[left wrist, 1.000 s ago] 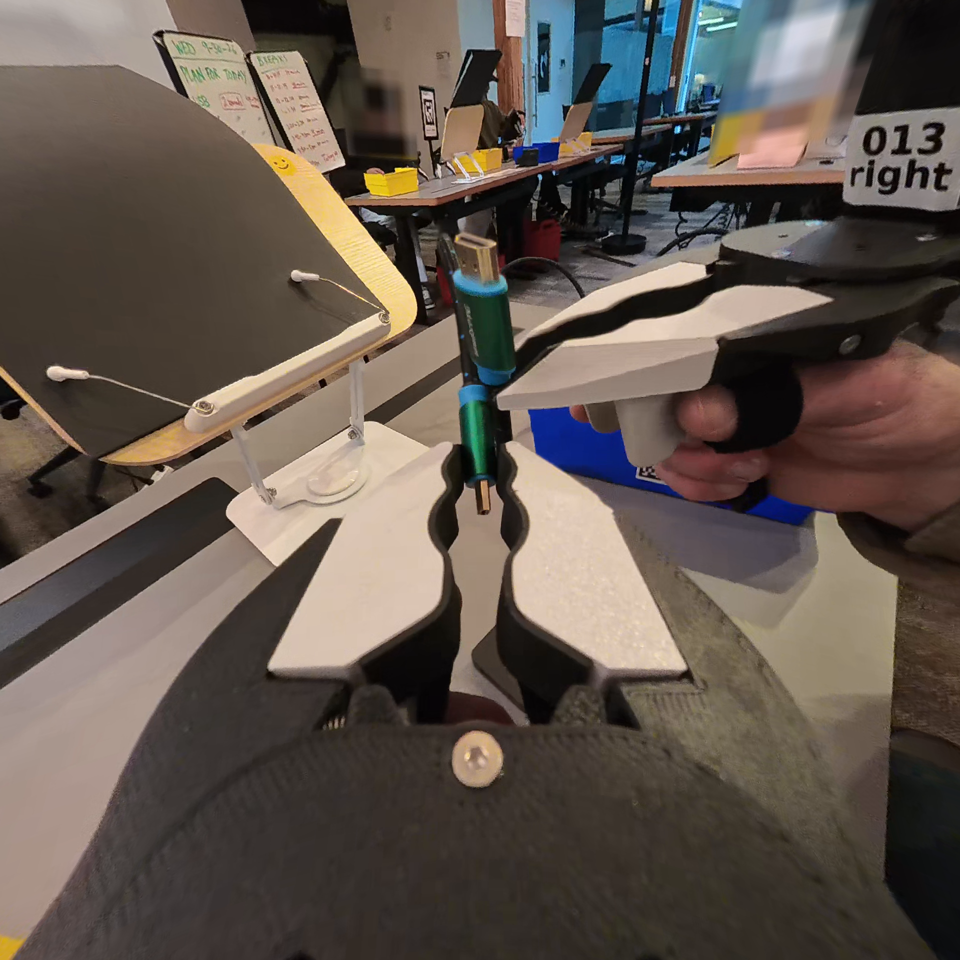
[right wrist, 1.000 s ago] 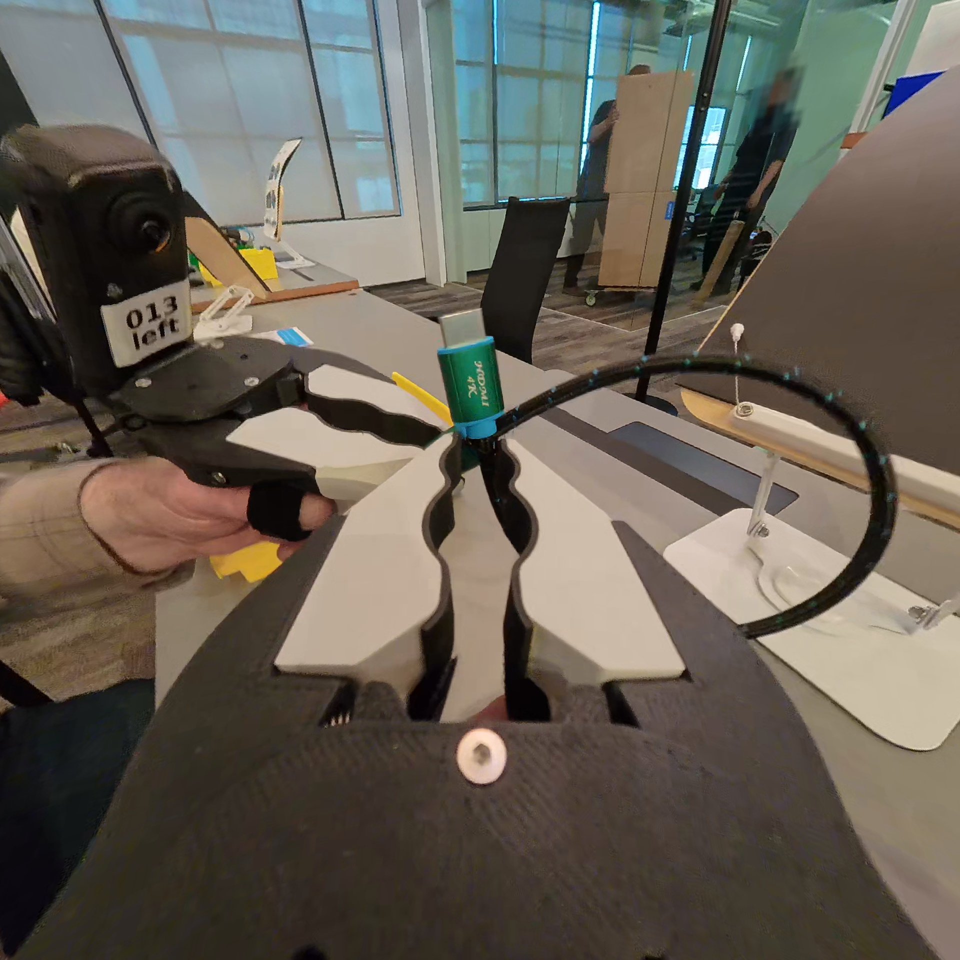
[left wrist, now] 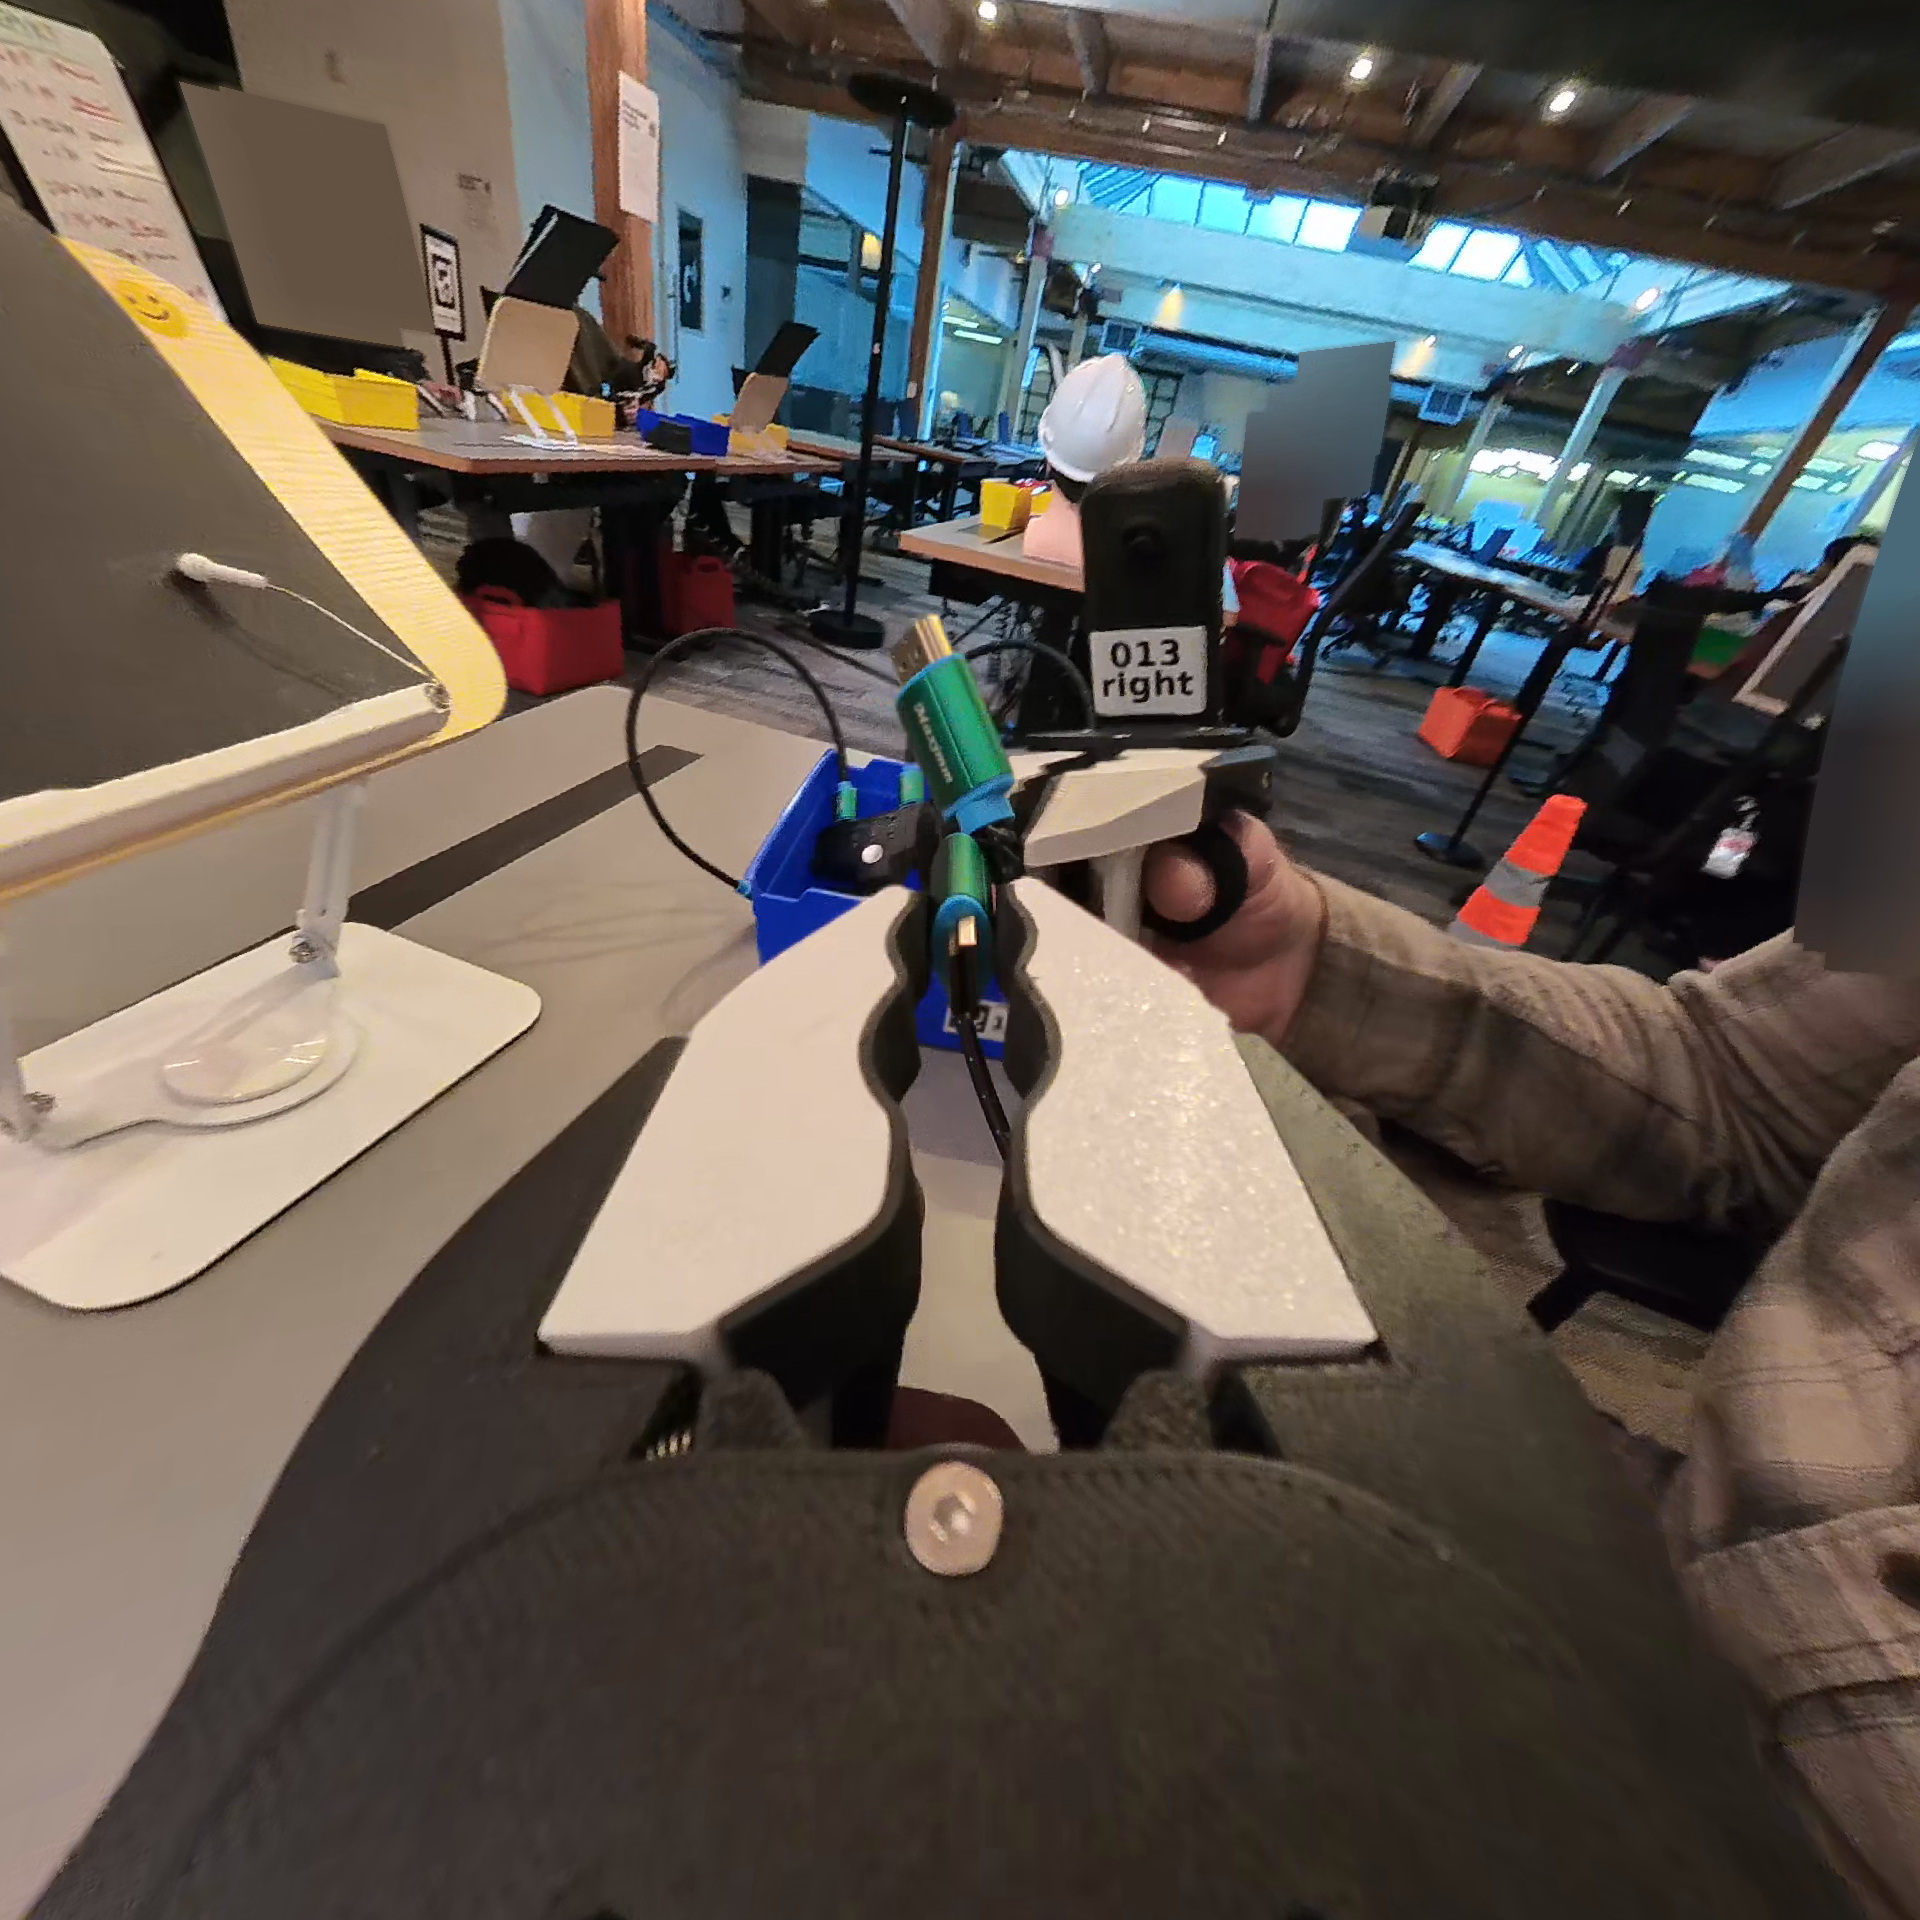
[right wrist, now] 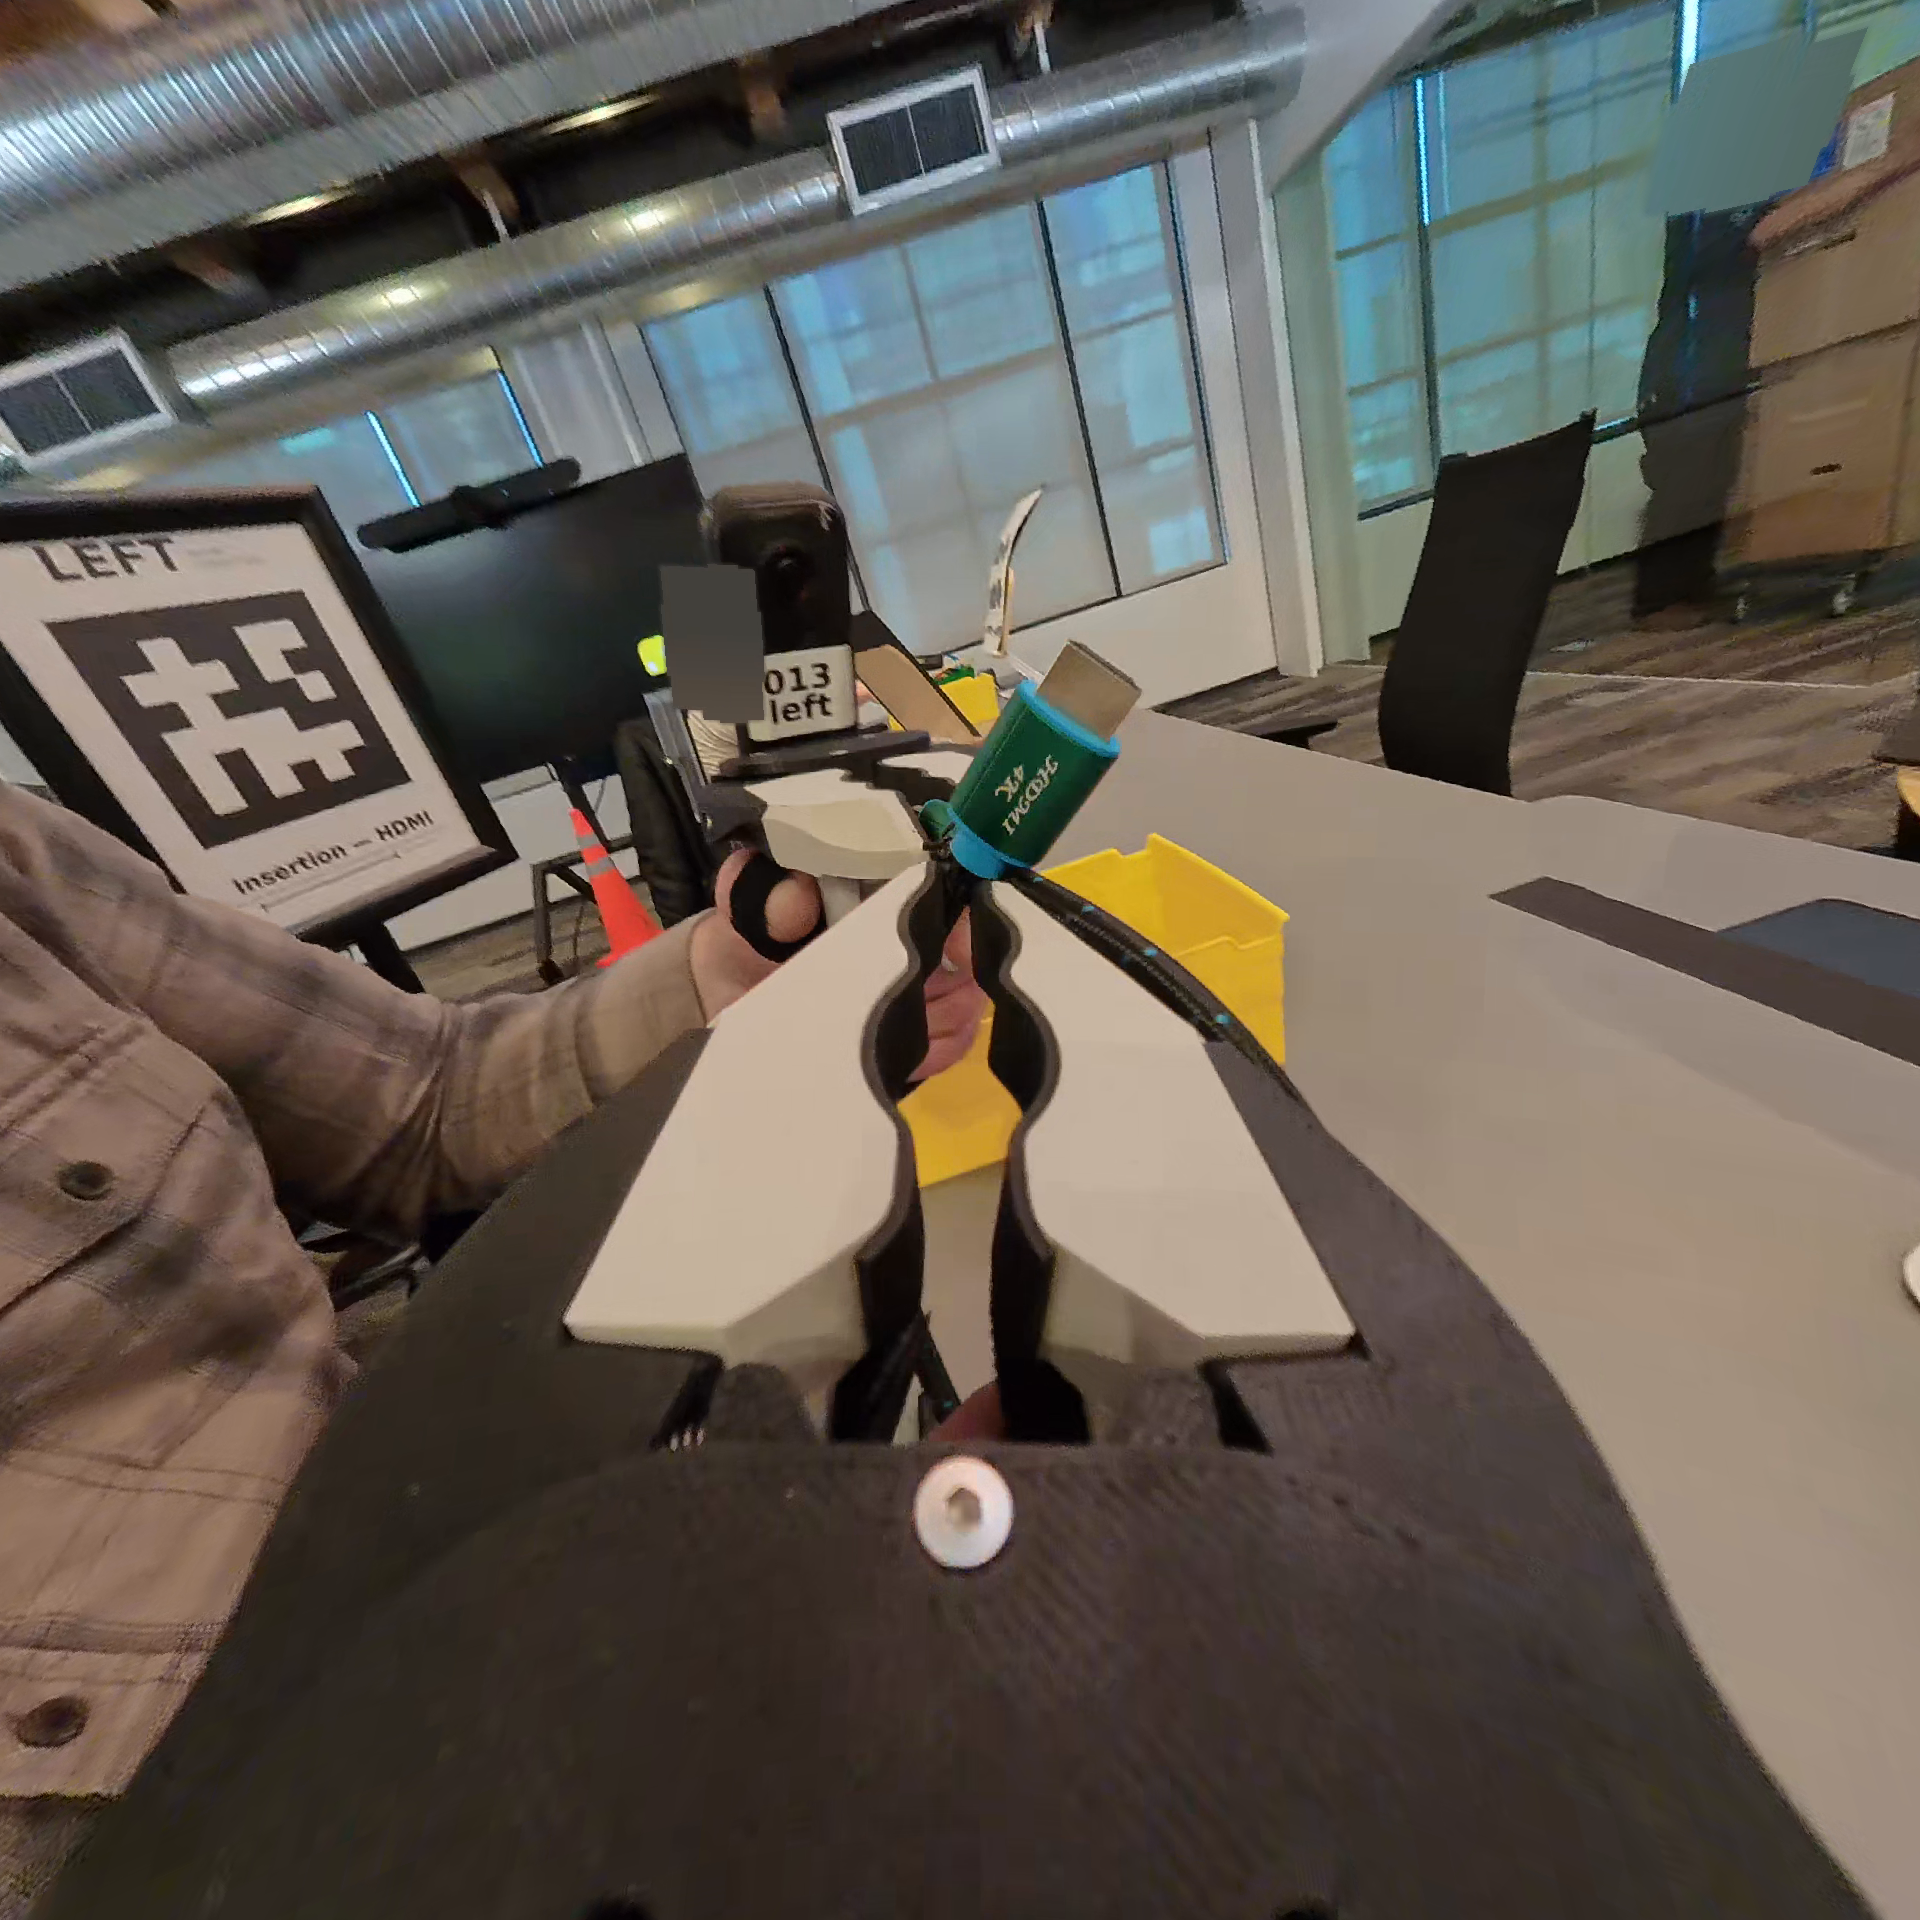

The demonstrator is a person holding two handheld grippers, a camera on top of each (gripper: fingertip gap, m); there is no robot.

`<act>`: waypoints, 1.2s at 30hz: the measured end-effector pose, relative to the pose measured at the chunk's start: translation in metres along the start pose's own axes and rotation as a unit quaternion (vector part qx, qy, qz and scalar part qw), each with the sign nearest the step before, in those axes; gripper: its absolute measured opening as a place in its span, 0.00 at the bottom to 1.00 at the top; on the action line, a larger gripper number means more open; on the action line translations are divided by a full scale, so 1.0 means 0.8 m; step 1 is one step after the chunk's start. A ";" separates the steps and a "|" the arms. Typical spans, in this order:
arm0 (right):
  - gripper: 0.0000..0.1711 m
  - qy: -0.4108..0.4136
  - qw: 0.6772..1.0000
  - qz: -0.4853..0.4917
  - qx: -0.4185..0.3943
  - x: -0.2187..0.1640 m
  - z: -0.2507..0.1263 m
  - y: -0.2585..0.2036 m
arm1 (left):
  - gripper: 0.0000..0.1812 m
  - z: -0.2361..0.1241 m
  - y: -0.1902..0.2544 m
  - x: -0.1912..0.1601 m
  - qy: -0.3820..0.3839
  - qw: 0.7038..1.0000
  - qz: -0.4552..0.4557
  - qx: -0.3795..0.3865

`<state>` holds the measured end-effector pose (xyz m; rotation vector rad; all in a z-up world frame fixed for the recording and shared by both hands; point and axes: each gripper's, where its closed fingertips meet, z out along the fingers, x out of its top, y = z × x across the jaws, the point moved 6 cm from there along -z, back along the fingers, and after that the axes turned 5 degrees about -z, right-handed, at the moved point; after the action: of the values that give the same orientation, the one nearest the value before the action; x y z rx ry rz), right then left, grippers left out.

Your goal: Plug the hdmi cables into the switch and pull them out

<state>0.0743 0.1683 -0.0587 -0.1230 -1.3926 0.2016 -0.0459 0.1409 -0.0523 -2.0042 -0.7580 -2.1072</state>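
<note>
Two grippers [left wrist: 961,914] [right wrist: 954,894], two green plugs [left wrist: 953,740] [left wrist: 961,894], one blue bin [left wrist: 795,894]

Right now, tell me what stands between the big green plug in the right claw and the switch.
Nothing visible does. The big green plug hangs near the switch in the blue bin, tip pointing up and away.

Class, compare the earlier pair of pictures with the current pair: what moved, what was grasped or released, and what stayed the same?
The green metal HDMI plug in the right gripper tilted from upright to leaning right. Both views swung upward, showing more ceiling. Nothing was released: the left gripper stays shut on the smaller green plug, and the right stays clamped just below its plug.
</note>
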 end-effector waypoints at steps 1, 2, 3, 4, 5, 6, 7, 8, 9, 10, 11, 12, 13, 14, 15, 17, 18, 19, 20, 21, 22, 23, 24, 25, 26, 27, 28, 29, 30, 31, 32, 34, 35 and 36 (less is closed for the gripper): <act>0.01 0.007 1.000 0.005 0.005 0.000 0.001 -0.001 | 0.06 -0.001 -0.001 0.000 0.007 1.000 -0.011 -0.010; 0.01 0.013 1.000 0.011 0.009 0.000 0.001 -0.001 | 0.06 -0.001 -0.001 -0.001 0.014 0.999 -0.023 -0.018; 0.01 0.013 1.000 0.014 0.008 -0.001 0.002 -0.001 | 0.06 -0.002 -0.003 -0.001 0.019 0.999 -0.027 -0.021; 0.01 0.007 1.000 0.010 0.002 -0.002 0.003 0.000 | 0.06 -0.002 -0.004 -0.002 0.018 0.999 -0.027 -0.016; 0.01 -0.004 1.000 0.003 -0.010 -0.002 0.003 0.002 | 0.06 -0.002 -0.006 -0.003 0.014 1.000 -0.023 -0.005; 0.01 -0.017 0.999 -0.013 -0.029 -0.001 0.003 0.003 | 0.06 -0.001 -0.007 -0.003 0.010 1.000 -0.015 0.008; 0.02 -0.034 0.997 -0.043 -0.051 0.000 0.003 0.003 | 0.06 -0.001 -0.008 -0.003 0.006 1.000 -0.010 0.017; 0.02 -0.058 0.992 -0.082 -0.071 0.001 0.004 0.002 | 0.06 -0.001 -0.009 -0.002 0.001 1.000 -0.006 0.026; 0.02 -0.085 0.985 -0.124 -0.085 0.002 0.003 -0.002 | 0.06 -0.001 -0.009 -0.001 -0.005 0.999 0.000 0.034; 0.02 -0.110 0.975 -0.168 -0.096 0.003 0.003 -0.006 | 0.06 -0.001 -0.008 0.000 -0.011 0.999 0.004 0.039; 0.01 -0.131 0.962 -0.213 -0.107 0.004 0.003 -0.011 | 0.06 -0.001 -0.008 0.000 -0.015 0.999 0.005 0.046; 0.01 -0.145 0.949 -0.254 -0.115 0.006 0.004 -0.016 | 0.06 0.000 -0.008 0.001 -0.019 0.998 0.009 0.055; 0.01 -0.153 0.937 -0.291 -0.120 0.008 0.007 -0.023 | 0.06 0.000 -0.007 0.002 -0.025 0.998 0.010 0.060; 0.01 -0.157 0.924 -0.326 -0.126 0.011 0.010 -0.030 | 0.06 0.001 -0.007 0.002 -0.031 0.997 0.013 0.065; 0.02 -0.162 0.908 -0.360 -0.137 0.013 0.013 -0.035 | 0.06 0.001 -0.007 0.001 -0.038 0.997 0.017 0.072; 0.03 -0.181 0.874 -0.418 -0.168 0.015 0.018 -0.038 | 0.06 0.003 -0.005 -0.001 -0.051 0.995 0.026 0.077; 0.03 -0.195 0.856 -0.442 -0.182 0.013 0.020 -0.037 | 0.06 0.004 -0.003 -0.002 -0.055 0.995 0.030 0.078; 0.03 -0.211 0.840 -0.461 -0.192 0.010 0.021 -0.036 | 0.06 0.005 -0.002 -0.002 -0.057 0.995 0.032 0.079; 0.04 -0.227 0.825 -0.478 -0.198 0.005 0.022 -0.034 | 0.06 0.006 0.000 -0.002 -0.059 0.995 0.032 0.078; 0.04 -0.241 0.813 -0.492 -0.200 0.001 0.023 -0.032 | 0.06 0.006 0.001 -0.001 -0.060 0.994 0.034 0.079; 0.05 -0.249 0.802 -0.502 -0.204 -0.002 0.024 -0.031 | 0.06 0.006 0.000 -0.002 -0.067 0.993 0.039 0.086; 0.04 -0.254 0.795 -0.510 -0.209 -0.004 0.024 -0.029 | 0.06 0.006 -0.001 -0.003 -0.070 0.993 0.041 0.090; 0.02 -0.257 0.787 -0.519 -0.212 -0.005 0.024 -0.028 | 0.06 0.006 -0.001 -0.004 -0.070 0.993 0.038 0.089; 0.01 -0.261 0.777 -0.530 -0.214 -0.005 0.024 -0.028 | 0.06 0.006 -0.002 -0.005 -0.071 0.993 0.031 0.087; 0.01 -0.266 0.767 -0.542 -0.217 -0.007 0.024 -0.028 | 0.06 0.007 -0.002 -0.005 -0.072 0.993 0.026 0.086; 0.00 -0.270 0.757 -0.553 -0.220 -0.007 0.024 -0.028 | 0.06 0.007 -0.002 -0.006 -0.072 0.993 0.023 0.086; 0.00 -0.272 0.750 -0.561 -0.222 -0.008 0.024 -0.028 | 0.06 0.007 -0.002 -0.006 -0.072 0.993 0.022 0.087; 0.00 -0.271 0.747 -0.564 -0.224 -0.009 0.024 -0.028 | 0.06 0.007 -0.003 -0.006 -0.073 0.993 0.019 0.086; 0.00 -0.267 0.749 -0.562 -0.226 -0.009 0.024 -0.028 | 0.06 0.007 -0.003 -0.006 -0.071 0.994 0.016 0.084; 0.00 -0.259 0.759 -0.553 -0.225 -0.008 0.024 -0.028 | 0.06 0.006 -0.003 -0.005 -0.069 0.994 0.011 0.080; 0.00 -0.248 0.775 -0.537 -0.221 -0.006 0.023 -0.029 | 0.06 0.006 -0.002 -0.004 -0.067 0.995 0.007 0.076; 0.00 -0.226 0.808 -0.501 -0.211 -0.003 0.021 -0.027 | 0.06 0.005 -0.002 -0.002 -0.065 0.995 0.003 0.074; 0.00 -0.217 0.820 -0.487 -0.206 -0.002 0.020 -0.026 | 0.06 0.005 -0.002 -0.002 -0.065 0.995 0.004 0.073; 0.00 -0.208 0.832 -0.473 -0.202 -0.002 0.019 -0.025 | 0.06 0.004 -0.002 -0.002 -0.065 0.995 0.004 0.073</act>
<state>0.0604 0.1476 -0.0535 0.2895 -1.7561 -0.9547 -0.0433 0.1434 -0.0542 -2.0777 -0.8949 -1.8719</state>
